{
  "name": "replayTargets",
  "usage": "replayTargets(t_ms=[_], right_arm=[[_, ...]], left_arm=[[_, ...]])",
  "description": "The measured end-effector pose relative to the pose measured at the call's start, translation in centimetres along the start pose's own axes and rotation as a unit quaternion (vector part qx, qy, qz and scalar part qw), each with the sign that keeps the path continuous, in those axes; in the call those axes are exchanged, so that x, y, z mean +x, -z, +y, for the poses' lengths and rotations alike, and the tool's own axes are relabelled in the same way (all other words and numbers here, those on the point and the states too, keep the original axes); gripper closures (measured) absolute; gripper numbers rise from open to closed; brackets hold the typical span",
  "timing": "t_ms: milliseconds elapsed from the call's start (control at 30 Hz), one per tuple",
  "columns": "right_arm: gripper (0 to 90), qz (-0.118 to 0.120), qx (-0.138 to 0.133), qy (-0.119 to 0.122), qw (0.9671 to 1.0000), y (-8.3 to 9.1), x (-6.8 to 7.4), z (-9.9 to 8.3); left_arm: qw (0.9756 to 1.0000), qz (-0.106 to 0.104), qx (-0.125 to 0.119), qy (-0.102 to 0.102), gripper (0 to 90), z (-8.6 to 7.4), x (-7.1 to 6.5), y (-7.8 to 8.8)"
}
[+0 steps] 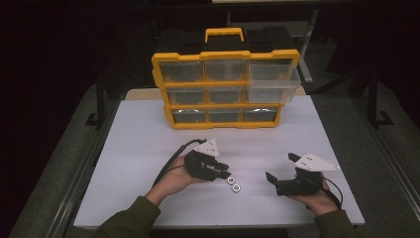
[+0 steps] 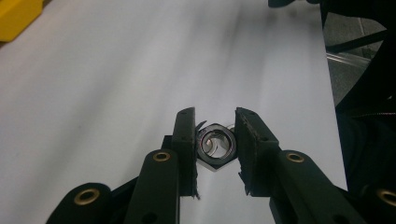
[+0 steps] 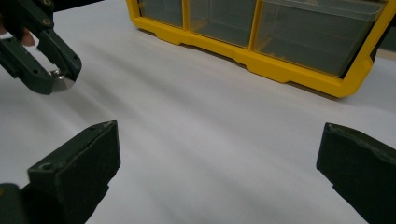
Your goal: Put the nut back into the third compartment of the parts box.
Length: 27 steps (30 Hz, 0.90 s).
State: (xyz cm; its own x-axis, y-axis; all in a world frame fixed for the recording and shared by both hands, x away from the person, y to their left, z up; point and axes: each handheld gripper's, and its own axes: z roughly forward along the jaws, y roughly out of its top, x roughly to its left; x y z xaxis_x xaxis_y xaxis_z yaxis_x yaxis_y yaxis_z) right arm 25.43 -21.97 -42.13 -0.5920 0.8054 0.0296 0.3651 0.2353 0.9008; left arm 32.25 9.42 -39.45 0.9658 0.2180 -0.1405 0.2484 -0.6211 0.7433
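Nut [image 2: 215,144], a steel hex one, sits clamped between the pads of our left gripper [image 2: 215,140], in front of the yellow organizer [image 1: 225,89] and just above the white table [image 1: 138,148]. We see 2 more nuts [image 1: 233,184] lying on the table just beside that gripper, on the side away from the organizer. Our right gripper [image 3: 219,158] rests farther along the organizer's front, its jaws spread wide with nothing between them.

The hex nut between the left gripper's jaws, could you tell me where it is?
In the left gripper view, the hex nut sits clamped between the left gripper pads, above the white table.
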Motion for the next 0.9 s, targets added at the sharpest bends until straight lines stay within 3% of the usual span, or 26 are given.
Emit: replayTargets(t_ms=[900], right_arm=[[0.0, 0.0, 0.001, 0.0, 1.0, 0.0, 0.1, 0.0]], left_arm=[[0.9999, 0.006, -0.013, 0.005, 70.5, 4.3, 1.7, 3.6]])
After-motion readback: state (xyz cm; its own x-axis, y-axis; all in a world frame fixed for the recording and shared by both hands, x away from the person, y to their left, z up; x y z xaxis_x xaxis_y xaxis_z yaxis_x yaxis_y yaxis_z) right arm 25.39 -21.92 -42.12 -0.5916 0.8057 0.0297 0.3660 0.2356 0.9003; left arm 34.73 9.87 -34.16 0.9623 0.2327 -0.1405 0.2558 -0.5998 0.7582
